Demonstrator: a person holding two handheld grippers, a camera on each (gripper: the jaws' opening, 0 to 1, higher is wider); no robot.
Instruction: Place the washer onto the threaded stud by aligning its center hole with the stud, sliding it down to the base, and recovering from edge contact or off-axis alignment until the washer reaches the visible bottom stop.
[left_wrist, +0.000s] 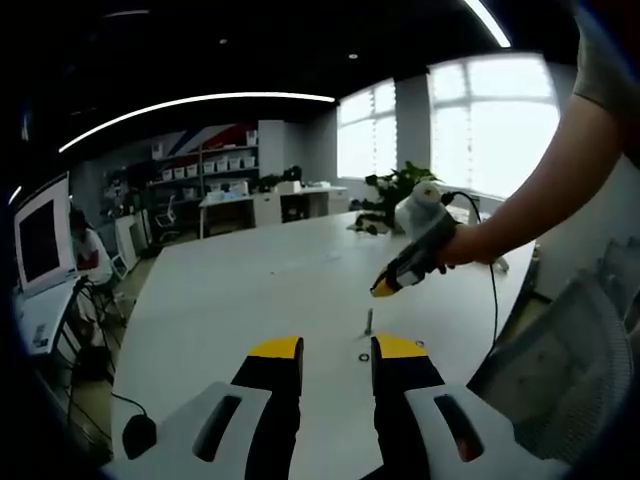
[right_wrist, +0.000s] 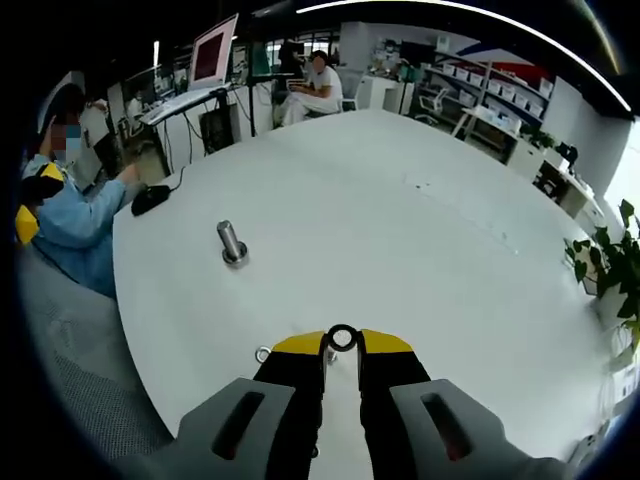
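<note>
So the right gripper (right_wrist: 342, 345) is pinching a washer (right_wrist: 342, 338) between its yellow-tipped jaws, holding it on edge so the ring's hole is facing the camera. It's hovering over the big white worktop (right_wrist: 420, 250). The threaded stud (right_wrist: 232, 241) is standing upright on its round base, off to the left and further out from the jaws, well apart from the washer. There's also a second little ring (right_wrist: 263, 354) lying flat on the worktop just beside the left jaw.

In the left gripper view, the left gripper (left_wrist: 337, 350) is sitting with its jaws apart and nothing between them, just white worktop (left_wrist: 250, 290) showing through the gap. A small ring (left_wrist: 364, 357) is lying on the surface near the right jaw tip, and the stud (left_wrist: 369, 321) is standing just past it. The right gripper (left_wrist: 384, 288) is coming in from the right, held in a person's hand (left_wrist: 462, 244), its tip hanging above the stud and a bit to the side.

A black mouse (left_wrist: 139, 436) is sitting near the worktop's edge, and a potted plant (left_wrist: 395, 192) is at the far end.
</note>
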